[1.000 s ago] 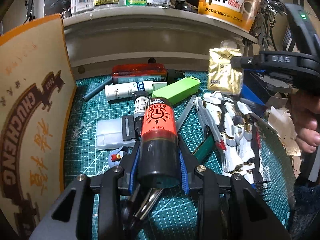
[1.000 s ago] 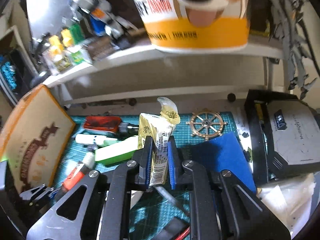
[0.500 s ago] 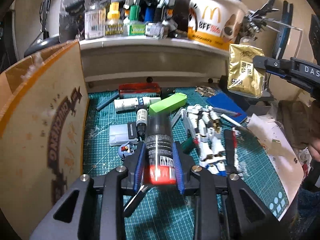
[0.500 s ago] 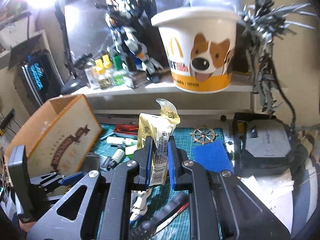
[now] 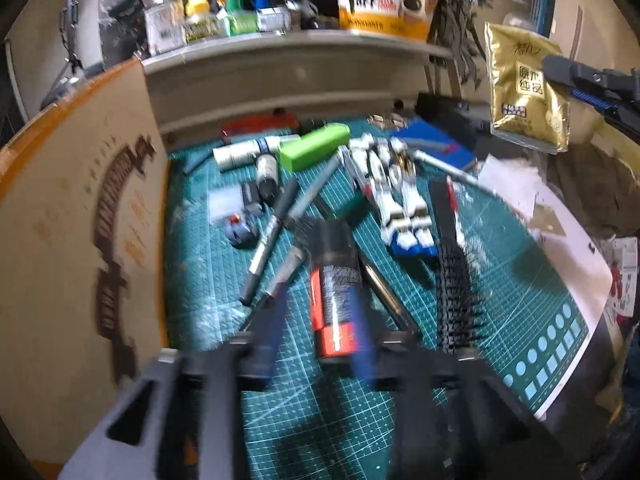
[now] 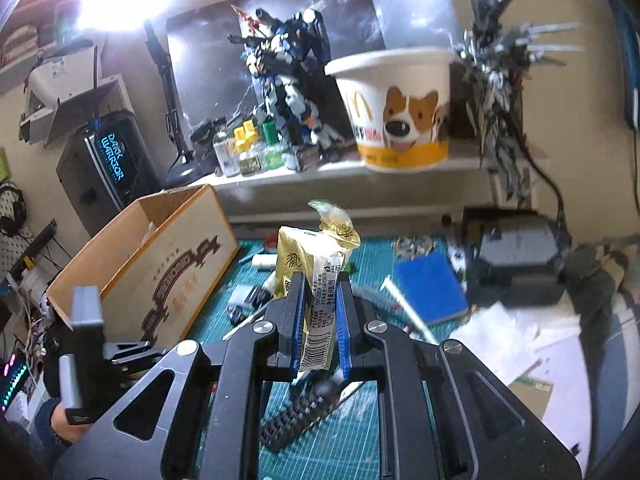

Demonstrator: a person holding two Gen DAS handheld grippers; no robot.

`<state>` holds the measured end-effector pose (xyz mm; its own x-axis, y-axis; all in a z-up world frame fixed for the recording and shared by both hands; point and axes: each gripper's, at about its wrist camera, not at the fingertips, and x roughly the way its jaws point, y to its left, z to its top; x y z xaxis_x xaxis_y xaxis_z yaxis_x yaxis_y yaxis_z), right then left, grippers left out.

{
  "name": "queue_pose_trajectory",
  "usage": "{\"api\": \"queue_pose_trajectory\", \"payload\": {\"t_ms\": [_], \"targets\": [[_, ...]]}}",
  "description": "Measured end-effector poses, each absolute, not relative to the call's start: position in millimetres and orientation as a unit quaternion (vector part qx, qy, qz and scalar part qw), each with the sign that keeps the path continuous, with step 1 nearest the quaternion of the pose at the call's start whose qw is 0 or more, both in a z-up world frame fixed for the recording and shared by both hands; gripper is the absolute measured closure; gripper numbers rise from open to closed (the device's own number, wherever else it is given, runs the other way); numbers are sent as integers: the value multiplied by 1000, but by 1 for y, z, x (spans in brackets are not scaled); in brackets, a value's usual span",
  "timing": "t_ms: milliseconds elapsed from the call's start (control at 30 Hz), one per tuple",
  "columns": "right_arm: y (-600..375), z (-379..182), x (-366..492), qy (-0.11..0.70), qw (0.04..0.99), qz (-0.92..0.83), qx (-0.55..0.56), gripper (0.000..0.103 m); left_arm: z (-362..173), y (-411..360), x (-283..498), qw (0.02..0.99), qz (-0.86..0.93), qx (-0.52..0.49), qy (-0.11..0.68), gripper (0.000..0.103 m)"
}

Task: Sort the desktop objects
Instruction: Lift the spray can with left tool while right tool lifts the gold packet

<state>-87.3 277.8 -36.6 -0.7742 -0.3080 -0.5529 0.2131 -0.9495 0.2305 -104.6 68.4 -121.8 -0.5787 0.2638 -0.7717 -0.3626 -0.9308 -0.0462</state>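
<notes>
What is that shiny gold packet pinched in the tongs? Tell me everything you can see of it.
The gold packet is a glossy foil sachet, crinkled, with dark characters on its face and a barcode strip on its lower end. Its top is torn open, a clear curled flap sticking up. It stands roughly upright in the air above the green cutting mat, touching nothing but the right tongs, whose blue pads are shut on its lower part. From the left camera its full face shows.

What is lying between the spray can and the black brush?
A slim, shiny metal tool lies between the spray can and the brush, seen in the left wrist view.
</notes>
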Motion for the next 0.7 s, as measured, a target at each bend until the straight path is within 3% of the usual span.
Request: {"api": "queue_pose_trajectory", "payload": {"t_ms": [333, 367, 400, 700], "targets": [[285, -63, -81, -99, 148, -929, 324, 89, -153, 89, -128, 175, 874, -449, 65, 56], [286, -64, -81, -98, 147, -929, 326, 89, -153, 88, -127, 176, 874, -448, 61, 57], [288, -66, -80, -98, 145, -929, 327, 89, -153, 88, -127, 178, 874, -448, 58, 66], [294, -69, -72, -105, 143, -928, 327, 89, -113, 67, -99, 160, 900, -403, 52, 69]]}}
